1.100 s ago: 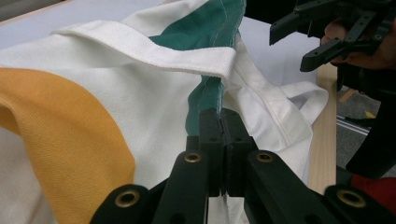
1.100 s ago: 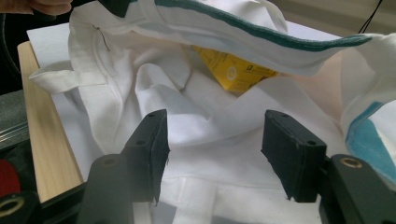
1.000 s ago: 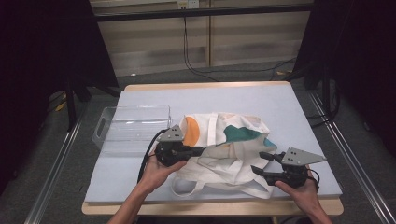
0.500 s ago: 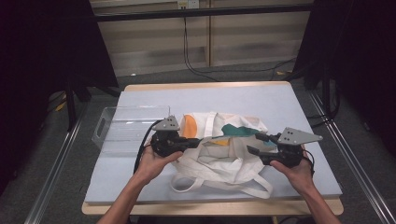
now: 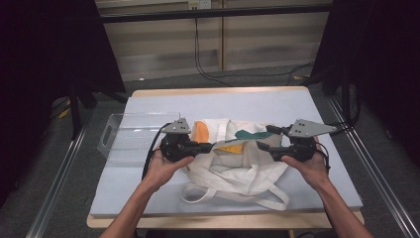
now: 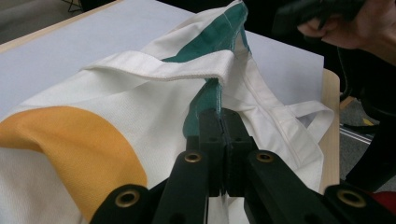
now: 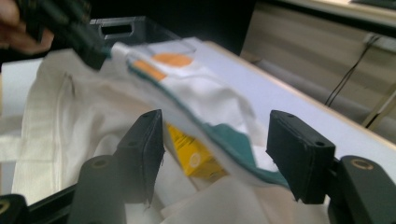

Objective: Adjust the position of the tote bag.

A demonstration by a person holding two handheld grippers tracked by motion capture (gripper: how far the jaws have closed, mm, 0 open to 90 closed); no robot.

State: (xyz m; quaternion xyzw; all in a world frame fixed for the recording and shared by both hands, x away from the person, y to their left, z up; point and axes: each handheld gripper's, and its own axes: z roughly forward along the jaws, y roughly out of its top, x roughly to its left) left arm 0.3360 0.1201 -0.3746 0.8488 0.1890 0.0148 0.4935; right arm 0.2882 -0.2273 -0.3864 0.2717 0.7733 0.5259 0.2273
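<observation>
A white cloth tote bag [image 5: 237, 171] with orange and green patches lies mid-table, its handles trailing toward the near edge. My left gripper [image 5: 212, 146] is shut on the bag's green-lined rim [image 6: 212, 91] and holds it up. My right gripper [image 5: 265, 138] is at the bag's right side. Its jaws have just been opening and now stand wide apart [image 7: 215, 119]. The green-edged rim [image 7: 233, 135] runs loosely between them, not pressed. Inside the bag's mouth sits a yellow packet [image 7: 191, 156]. The left gripper [image 7: 88, 46] grips the far rim in the right gripper view.
A clear plastic bin [image 5: 129, 134] stands left of the bag, close to the left hand. The pale blue tabletop [image 5: 247, 101] stretches behind the bag. Cables hang over the floor beyond the table's far edge.
Both hands have risen and moved away from the near edge, the right one more. The bag's rim is lifted and stretched between them, and the right jaws stand wider.
</observation>
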